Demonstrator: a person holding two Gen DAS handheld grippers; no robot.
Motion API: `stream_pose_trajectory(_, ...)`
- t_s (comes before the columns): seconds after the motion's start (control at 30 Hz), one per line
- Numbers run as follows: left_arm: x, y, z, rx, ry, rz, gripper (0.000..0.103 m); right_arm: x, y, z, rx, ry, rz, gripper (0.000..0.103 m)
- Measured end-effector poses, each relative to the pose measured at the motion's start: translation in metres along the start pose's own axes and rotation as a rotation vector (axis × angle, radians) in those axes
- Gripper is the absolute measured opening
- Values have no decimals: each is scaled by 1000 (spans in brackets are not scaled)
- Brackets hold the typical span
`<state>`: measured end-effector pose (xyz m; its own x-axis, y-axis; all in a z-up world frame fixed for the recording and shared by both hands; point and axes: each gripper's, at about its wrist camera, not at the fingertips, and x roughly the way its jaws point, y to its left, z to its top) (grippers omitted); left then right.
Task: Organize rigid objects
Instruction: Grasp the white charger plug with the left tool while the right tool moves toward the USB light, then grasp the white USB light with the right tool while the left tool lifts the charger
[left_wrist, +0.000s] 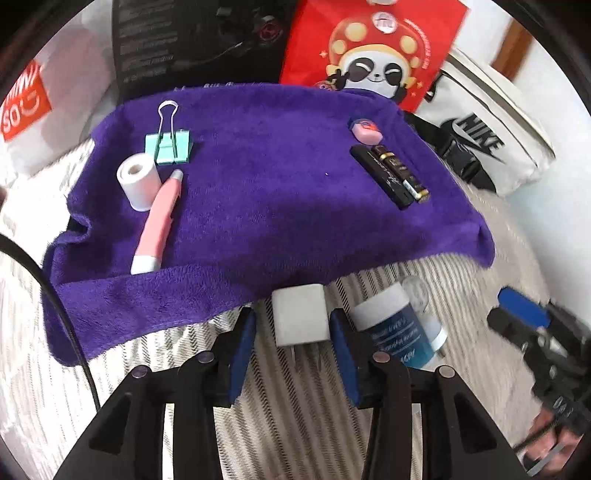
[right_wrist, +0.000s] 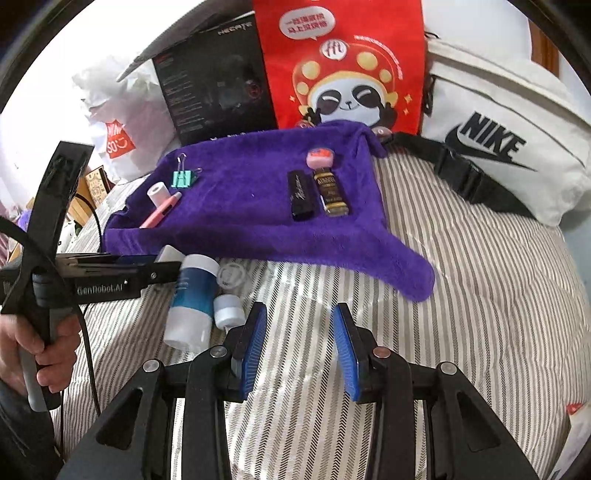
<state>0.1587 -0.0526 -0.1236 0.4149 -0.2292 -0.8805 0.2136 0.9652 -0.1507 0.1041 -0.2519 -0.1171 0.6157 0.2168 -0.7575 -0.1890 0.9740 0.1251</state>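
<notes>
Left wrist view: left gripper jaws apart, flanking a white plastic plug adapter without pressing it, on striped bedding beside a purple fleece towel. Right gripper jaws apart, empty.

Bright even daylight, fisheye-warped, blurred edges
</notes>
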Motion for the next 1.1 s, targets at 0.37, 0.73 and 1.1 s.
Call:
stream_pose_trajectory(0.37,0,-5,3,70,-33,-4,28,10,-12,-9,24,22,5,37)
stream_pose_trajectory(0.73,-14,14,-13,99,-56,102,28,19,2,-12,-15,29,43,37)
stream_pose_trajectory(1.1,-21,40,-33,45,-158,152,26,19,28,-13,-98,-11,100,37)
